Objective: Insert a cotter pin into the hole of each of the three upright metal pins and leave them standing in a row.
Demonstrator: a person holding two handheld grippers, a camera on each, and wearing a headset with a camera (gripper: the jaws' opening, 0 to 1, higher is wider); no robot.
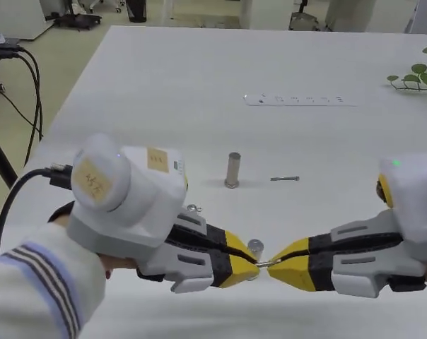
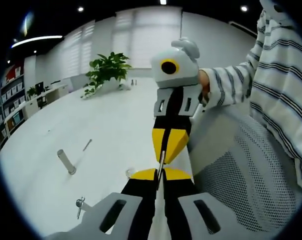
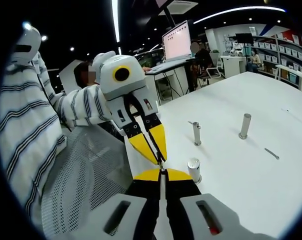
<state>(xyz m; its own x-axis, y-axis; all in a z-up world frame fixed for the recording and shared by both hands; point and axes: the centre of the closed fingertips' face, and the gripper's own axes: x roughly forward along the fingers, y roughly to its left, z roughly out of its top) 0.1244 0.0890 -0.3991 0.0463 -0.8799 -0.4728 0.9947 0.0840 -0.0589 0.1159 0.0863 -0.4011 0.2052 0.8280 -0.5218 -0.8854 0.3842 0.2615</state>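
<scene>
- Left claw (image 1: 249, 267) and right claw (image 1: 276, 265) meet tip to tip, both closed on one cotter pin (image 1: 264, 264); likely a regrip to line it up for the hole
- nearest metal pin (image 1: 256, 248) stands upright just behind the tips; hole not visible
- far pin (image 1: 232, 170) looks bare; spare cotter pin (image 1: 285, 179) lies near it

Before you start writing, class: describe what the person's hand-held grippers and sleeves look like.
The left hand-held gripper and right hand-held gripper both have pale grey housings and black jaws ending in yellow wedge tips. A black cable trails from the left one. The person's sleeve is white with dark and blue stripes.
</scene>
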